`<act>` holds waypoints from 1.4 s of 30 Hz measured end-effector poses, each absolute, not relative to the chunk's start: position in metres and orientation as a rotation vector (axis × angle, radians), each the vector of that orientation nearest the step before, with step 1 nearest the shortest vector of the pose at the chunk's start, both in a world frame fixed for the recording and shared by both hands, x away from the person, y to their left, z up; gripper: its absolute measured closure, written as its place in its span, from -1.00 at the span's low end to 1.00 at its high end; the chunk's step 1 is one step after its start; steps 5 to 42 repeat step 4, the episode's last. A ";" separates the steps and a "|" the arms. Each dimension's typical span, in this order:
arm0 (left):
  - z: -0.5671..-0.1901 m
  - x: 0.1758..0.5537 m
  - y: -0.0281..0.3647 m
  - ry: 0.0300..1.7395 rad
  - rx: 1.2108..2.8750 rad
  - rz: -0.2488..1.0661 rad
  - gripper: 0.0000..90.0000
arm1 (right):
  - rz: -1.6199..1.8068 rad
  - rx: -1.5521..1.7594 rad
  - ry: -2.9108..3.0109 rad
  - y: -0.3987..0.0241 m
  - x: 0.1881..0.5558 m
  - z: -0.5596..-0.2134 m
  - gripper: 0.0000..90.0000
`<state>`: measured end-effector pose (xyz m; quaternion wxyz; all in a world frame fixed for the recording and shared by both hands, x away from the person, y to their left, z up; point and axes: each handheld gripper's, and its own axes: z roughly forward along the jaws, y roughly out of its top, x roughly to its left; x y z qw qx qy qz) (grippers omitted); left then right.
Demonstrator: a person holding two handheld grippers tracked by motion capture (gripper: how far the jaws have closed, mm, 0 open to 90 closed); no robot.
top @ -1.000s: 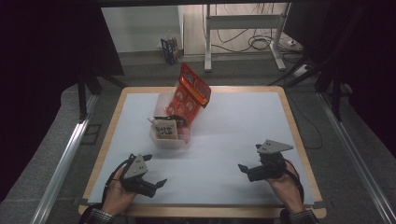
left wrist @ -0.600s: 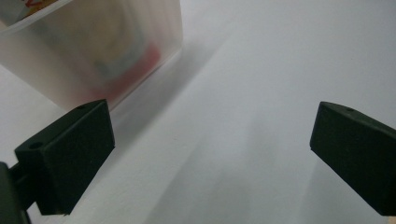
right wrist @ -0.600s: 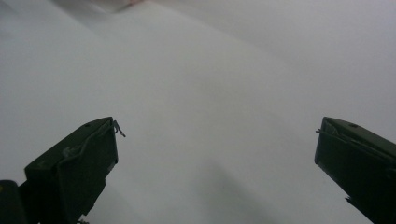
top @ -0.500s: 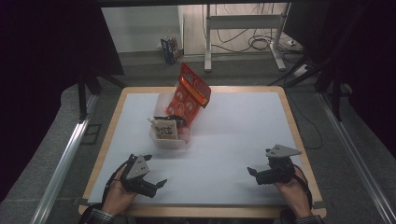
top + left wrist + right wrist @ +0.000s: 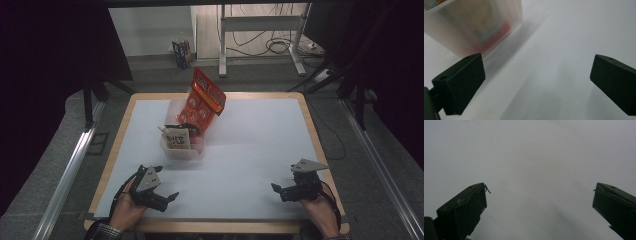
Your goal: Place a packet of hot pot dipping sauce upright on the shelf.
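A clear plastic bin (image 5: 172,149) stands left of the table's middle, with a red snack bag (image 5: 204,101) sticking up out of it and a small pale packet (image 5: 177,138) at its front. My left gripper (image 5: 167,199) rests near the front left edge, open and empty; the left gripper view puts the frosted bin (image 5: 474,25) just ahead of the left gripper (image 5: 537,82). Low at the front right, my right gripper (image 5: 276,189) is open over bare white surface, and the right gripper (image 5: 539,205) has nothing between its jaws.
The white table top (image 5: 260,135) has a wooden rim (image 5: 315,135). Beyond the table stand a metal desk frame (image 5: 260,25) with cables on the floor and a small box (image 5: 181,52). Rails (image 5: 70,170) run along both sides.
My right gripper has drawn back toward the front right edge of the table and settled lower. The left gripper and the bin have stayed put.
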<state>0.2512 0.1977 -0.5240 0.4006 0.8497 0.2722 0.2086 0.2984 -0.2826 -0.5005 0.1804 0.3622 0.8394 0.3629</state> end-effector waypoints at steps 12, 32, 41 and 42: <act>-0.524 0.251 0.198 0.689 2.146 0.530 -1.00 | 1.029 1.026 2.366 -0.284 0.299 -0.501 -1.00; -0.524 0.251 0.198 0.689 2.146 0.530 -1.00 | 1.029 1.026 2.366 -0.284 0.299 -0.501 -1.00; -0.524 0.251 0.198 0.689 2.146 0.530 -1.00 | 1.029 1.026 2.366 -0.284 0.299 -0.501 -1.00; -0.524 0.251 0.198 0.689 2.146 0.530 -1.00 | 1.029 1.026 2.366 -0.284 0.299 -0.501 -1.00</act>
